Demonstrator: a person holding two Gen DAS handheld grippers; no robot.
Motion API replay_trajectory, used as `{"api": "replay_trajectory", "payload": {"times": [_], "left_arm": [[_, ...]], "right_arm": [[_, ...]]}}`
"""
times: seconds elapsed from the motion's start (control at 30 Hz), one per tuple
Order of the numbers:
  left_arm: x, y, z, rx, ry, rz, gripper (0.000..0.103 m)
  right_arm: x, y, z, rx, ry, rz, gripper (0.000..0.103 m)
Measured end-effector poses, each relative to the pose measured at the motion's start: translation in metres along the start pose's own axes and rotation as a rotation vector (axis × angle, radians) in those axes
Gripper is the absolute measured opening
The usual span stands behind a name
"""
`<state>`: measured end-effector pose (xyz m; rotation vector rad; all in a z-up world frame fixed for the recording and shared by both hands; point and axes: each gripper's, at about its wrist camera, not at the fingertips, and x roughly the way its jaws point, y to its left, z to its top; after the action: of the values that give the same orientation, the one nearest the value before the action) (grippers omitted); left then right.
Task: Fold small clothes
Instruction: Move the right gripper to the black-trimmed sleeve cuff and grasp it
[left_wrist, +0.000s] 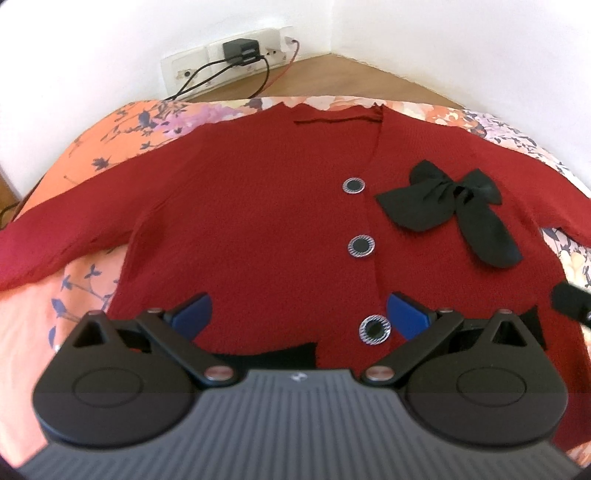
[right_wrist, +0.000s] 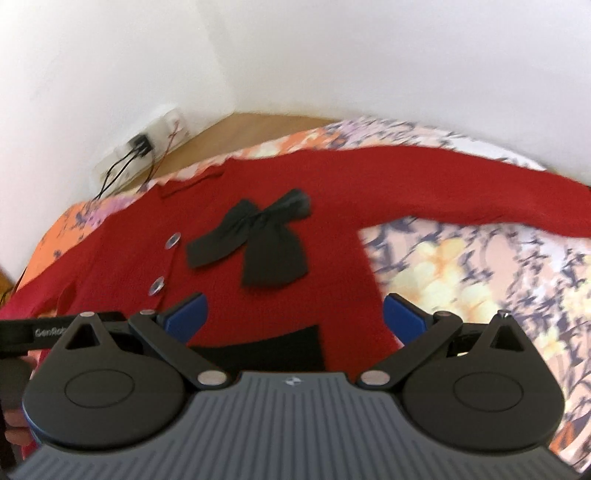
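Note:
A small red knit cardigan lies flat, front up, on a floral bedsheet. It has three round silver-rimmed buttons down its front and a black bow on the chest. Both sleeves are spread outward; the right wrist view shows one sleeve stretched far right. My left gripper hovers open over the hem near the lowest button, holding nothing. My right gripper hangs open above the hem below the bow, its blue pads empty. The cardigan looks blurred in that view.
A white wall socket strip with a black charger and cables sits beyond the bed's far edge, over a wooden floor. White walls meet in a corner behind. The other gripper's black body shows at the left edge of the right wrist view.

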<state>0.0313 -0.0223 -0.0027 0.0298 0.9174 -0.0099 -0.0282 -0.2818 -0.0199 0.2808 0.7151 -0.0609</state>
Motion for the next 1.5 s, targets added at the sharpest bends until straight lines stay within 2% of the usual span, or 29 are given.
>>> {"api": "replay_trajectory", "payload": {"times": [0.3,0.63,0.93,1.1,1.3,1.5], "left_arm": [[0.012,-0.028,0.010,0.030,0.012,-0.010,0.103],[0.031,-0.064,0.018,0.043,0.018,-0.039,0.103],[0.053,-0.092,0.018,0.064,0.071,-0.083,0.103],[0.062,-0.102,0.012,0.103,0.080,-0.054,0.103],[0.065,-0.102,0.012,0.097,0.094,-0.046,0.103],[0.064,-0.102,0.007,0.079,0.071,-0.037,0.103]], "right_arm": [[0.000,-0.063,0.022,0.077,-0.048,-0.094,0.103],[0.005,-0.155,0.040,0.181,-0.095,-0.199,0.103],[0.012,-0.234,0.045,0.385,-0.100,-0.263,0.103],[0.020,-0.260,0.045,0.455,-0.097,-0.251,0.103],[0.031,-0.271,0.043,0.505,-0.112,-0.240,0.103],[0.037,-0.269,0.041,0.474,-0.146,-0.261,0.103]]}}
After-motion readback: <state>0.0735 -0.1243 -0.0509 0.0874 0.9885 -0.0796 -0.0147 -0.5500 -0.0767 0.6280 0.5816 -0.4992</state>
